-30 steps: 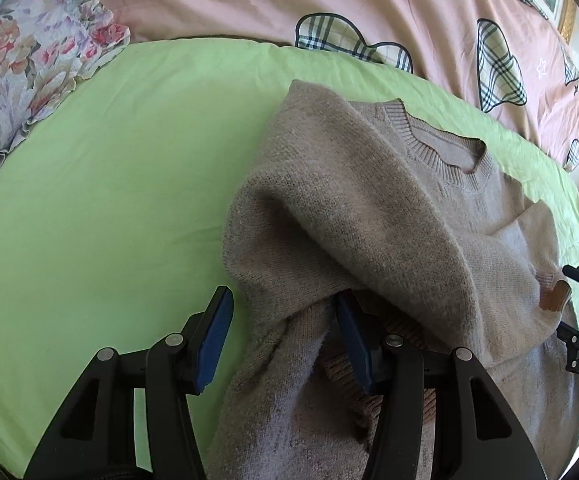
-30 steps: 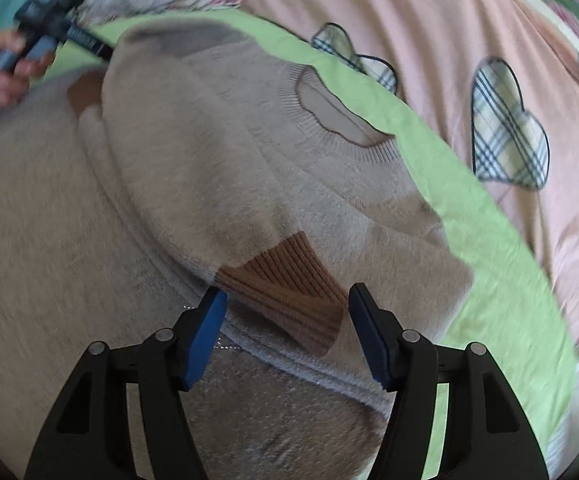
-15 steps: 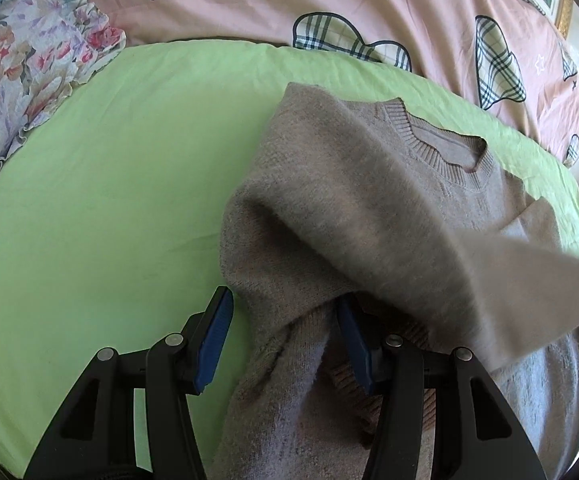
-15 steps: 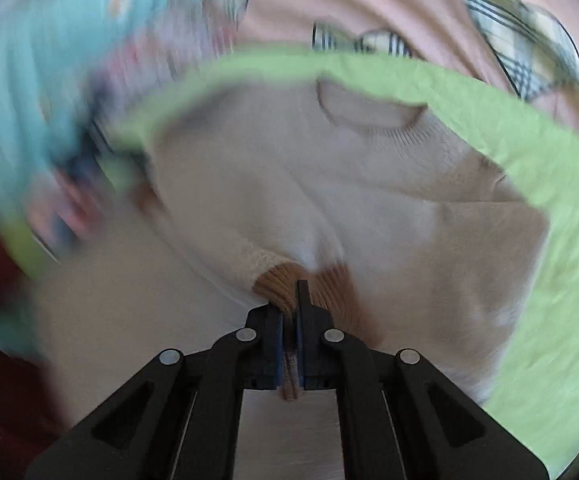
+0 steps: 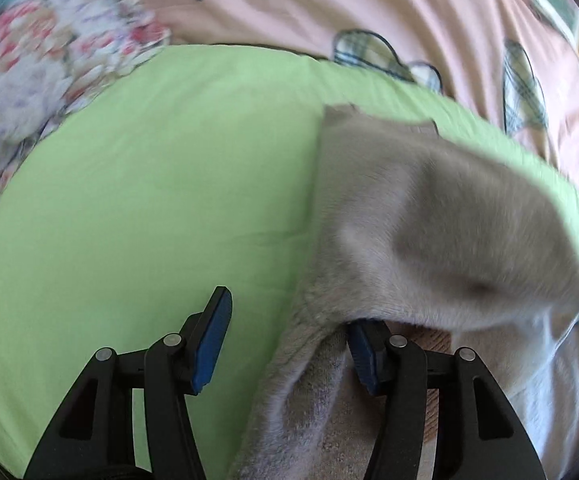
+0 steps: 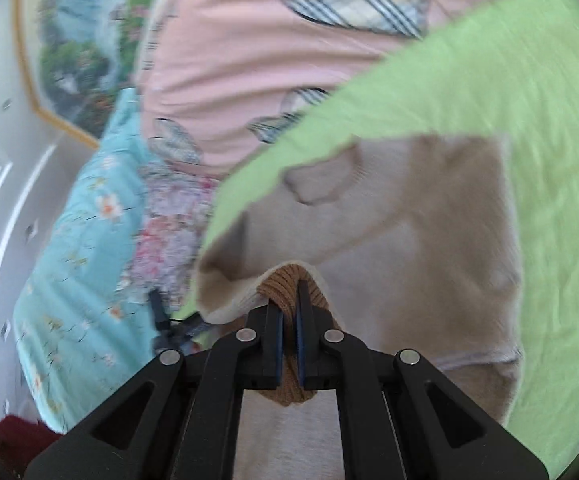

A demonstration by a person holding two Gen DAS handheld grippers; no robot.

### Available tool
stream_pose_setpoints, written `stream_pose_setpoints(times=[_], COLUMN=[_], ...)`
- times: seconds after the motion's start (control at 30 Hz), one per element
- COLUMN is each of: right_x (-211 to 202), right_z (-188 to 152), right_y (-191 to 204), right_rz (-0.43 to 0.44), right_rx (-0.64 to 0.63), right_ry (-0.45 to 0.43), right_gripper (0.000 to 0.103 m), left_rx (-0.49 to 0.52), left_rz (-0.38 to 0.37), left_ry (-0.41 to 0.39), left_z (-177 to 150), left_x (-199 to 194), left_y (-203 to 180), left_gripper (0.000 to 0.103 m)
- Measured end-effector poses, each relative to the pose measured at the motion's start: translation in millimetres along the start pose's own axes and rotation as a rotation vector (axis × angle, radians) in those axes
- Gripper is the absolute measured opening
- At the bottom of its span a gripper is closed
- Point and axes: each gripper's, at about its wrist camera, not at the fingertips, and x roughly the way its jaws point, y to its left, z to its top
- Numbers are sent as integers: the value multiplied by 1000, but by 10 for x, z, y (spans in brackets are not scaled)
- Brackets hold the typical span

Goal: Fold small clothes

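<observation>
A small beige knit sweater (image 5: 389,208) lies on a green sheet (image 5: 149,184). My left gripper (image 5: 289,336) is open at the sweater's lower left edge; its right finger sits under a fold of the knit, its left finger over bare sheet. In the right wrist view the sweater (image 6: 429,216) shows its neckline (image 6: 321,180). My right gripper (image 6: 289,320) is shut on the sleeve's brown ribbed cuff (image 6: 285,284) and holds it lifted over the sweater body. The sleeve crosses the left wrist view as a blurred band (image 5: 489,240).
A pink quilt with plaid hearts (image 5: 369,4) lies beyond the green sheet. A floral cloth (image 5: 41,64) is at the far left. In the right wrist view a turquoise floral blanket (image 6: 81,240), a framed picture (image 6: 73,40) and a white wall show at left.
My right gripper closed on the brown cuff and carried the sleeve up and across the sweater. The left gripper stayed open at the sweater's edge and shifted slightly.
</observation>
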Motion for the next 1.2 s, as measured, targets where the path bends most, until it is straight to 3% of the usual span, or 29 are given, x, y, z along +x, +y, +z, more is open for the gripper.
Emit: stream_pose_setpoints(times=[0.07, 0.17, 0.27, 0.37, 0.43, 0.5, 0.67, 0.7, 0.73, 0.77, 0.8, 0.87, 0.9, 0.97, 1.03, 1.07, 1.17, 1.2], right_x=[99, 177, 174, 148, 184, 221, 287, 275, 279, 282, 278, 207, 165, 17, -83, -93, 9, 68], right_z=[-11, -45, -51, -65, -125, -202, -356, -359, -341, -334, -325, -306, -296, -272, -222, -180, -92, -97], right_y=[-284, -541, -531, -342, -199, -154, -114, -137, -171, -185, -183, -127, -98, -57, -107, -164, -275, -332], right_rz=[-11, -45, -76, -155, -191, -219, -260, -241, -206, -186, -155, -17, 60, 201, 273, 266, -32, -83], right_rx=[96, 178, 154, 32, -66, -137, -241, -228, -196, -177, -159, -129, -106, -66, -19, 9, -11, 2], right_ry=[20, 24, 9, 1, 7, 14, 31, 40, 59, 69, 81, 90, 88, 65, 47, 43, 55, 66], right_gripper=[6, 6, 12, 34, 57, 59, 59, 54, 32, 20, 12, 12, 11, 11, 11, 11, 10, 10], left_rx=[-30, 7, 63, 77, 71, 85, 142, 143, 147, 156, 167, 175, 154, 72, -7, -17, -41, -54], left_rz=[-8, 3, -80, -177, -215, -262, -227, -213, -203, -194, -172, -140, -137, -142, -148, -129, -112, -110], left_ry=[16, 59, 55, 15, 2, 25, 125, 157, 185, 209, 210, 140, 95, 46, 50, 65, 77, 71], left_z=[-43, -65, -53, 98, 257, 486, 774, 793, 792, 786, 785, 800, 822, 874, 905, 903, 902, 895], left_x=[14, 44, -133, -367, -400, -289, 248, 382, 495, 598, 655, 606, 543, 483, 532, 588, 660, 641], left_y=[45, 50, 32, 68, 61, 7, -202, -234, -256, -291, -324, -346, -318, -160, -1, 31, 59, 65], left_gripper=[57, 57, 55, 65, 74, 79, 79, 70, 56, 20, 17, 12, 7, 7, 7, 7, 8, 8])
